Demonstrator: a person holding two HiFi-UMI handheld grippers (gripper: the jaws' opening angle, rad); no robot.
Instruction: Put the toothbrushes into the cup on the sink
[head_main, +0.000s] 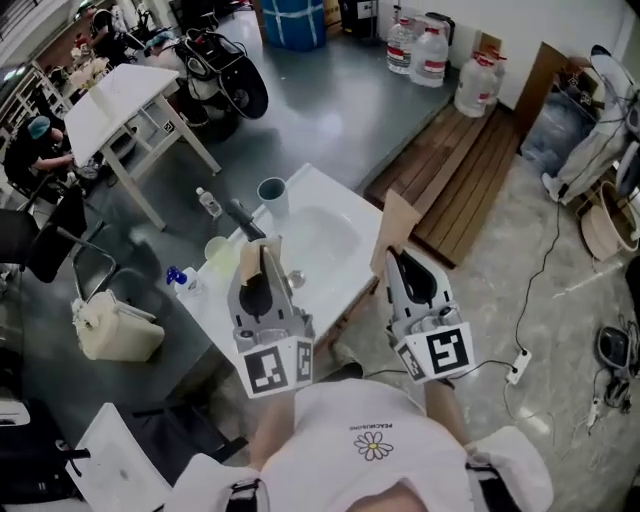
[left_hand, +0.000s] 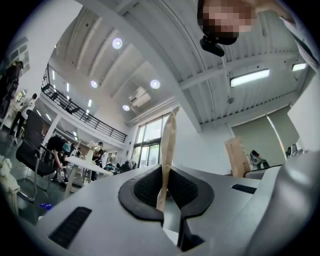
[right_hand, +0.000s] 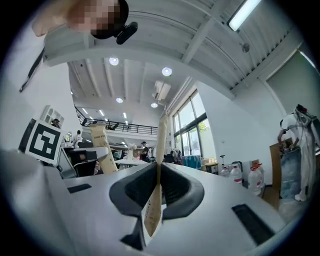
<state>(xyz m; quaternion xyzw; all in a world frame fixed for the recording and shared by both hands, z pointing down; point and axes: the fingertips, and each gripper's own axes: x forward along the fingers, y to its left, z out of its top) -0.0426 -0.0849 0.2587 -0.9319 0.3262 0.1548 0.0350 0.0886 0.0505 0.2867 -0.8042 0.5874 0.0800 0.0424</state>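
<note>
Closest to me are my two claws, held side by side just in front of my chest. My left gripper (head_main: 258, 262) is clenched on a flat brown paper packet (head_main: 271, 258), which I take to be a wrapped toothbrush. It stands upright on edge between the pads in the left gripper view. My right gripper (head_main: 396, 258) is clamped the same way on a second brown packet (head_main: 394, 228).

By my reckoning, nothing is delivered yet. The blue-grey cup (head_main: 272, 192) stands at the far left corner of the white sink (head_main: 335, 190), well apart from both packets, and I see nothing sticking out of it. A pale green cup (head_main: 219, 250) sits by the sink's left edge. Both toothbrushes are left to carry over and drop in.

Both claws point forward and slightly upward, over the sink's near edge, with the marker cubes towards me.
</note>
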